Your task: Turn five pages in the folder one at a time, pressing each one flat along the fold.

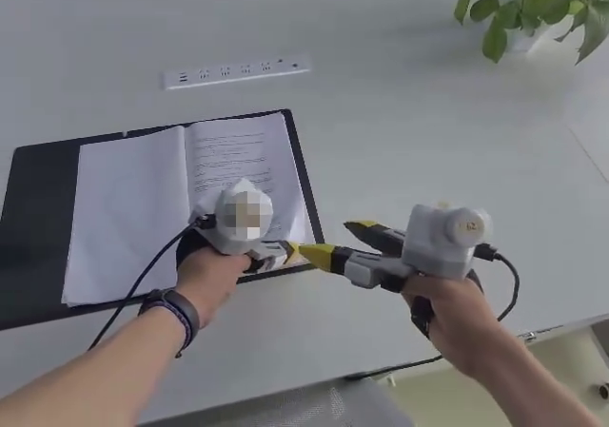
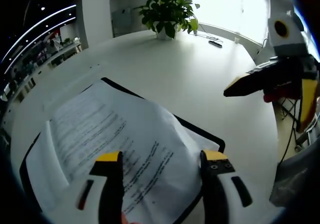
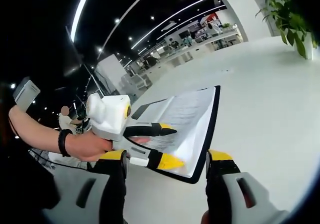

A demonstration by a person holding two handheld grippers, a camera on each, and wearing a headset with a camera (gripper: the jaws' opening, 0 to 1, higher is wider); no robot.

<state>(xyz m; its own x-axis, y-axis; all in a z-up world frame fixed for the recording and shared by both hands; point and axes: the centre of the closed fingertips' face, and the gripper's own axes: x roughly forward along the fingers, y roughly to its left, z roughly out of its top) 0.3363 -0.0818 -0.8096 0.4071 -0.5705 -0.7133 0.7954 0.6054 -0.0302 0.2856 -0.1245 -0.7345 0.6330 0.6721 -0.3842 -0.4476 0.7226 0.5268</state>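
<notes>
White desk (image 1: pixel 400 142): left gripper (image 2: pixel 161 156), jaws apart, over folder (image 1: pixel 38 208) page (image 2: pixel 125 134) at 5 o'clock; right gripper (image 1: pixel 340 241) apart, empty. Pinch one sheet only.

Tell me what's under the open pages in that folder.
Under the pages lies the black folder, its cover showing as a border along their left, top and right edges, on the white table. The cover's middle and any binding beneath the paper are hidden.
</notes>
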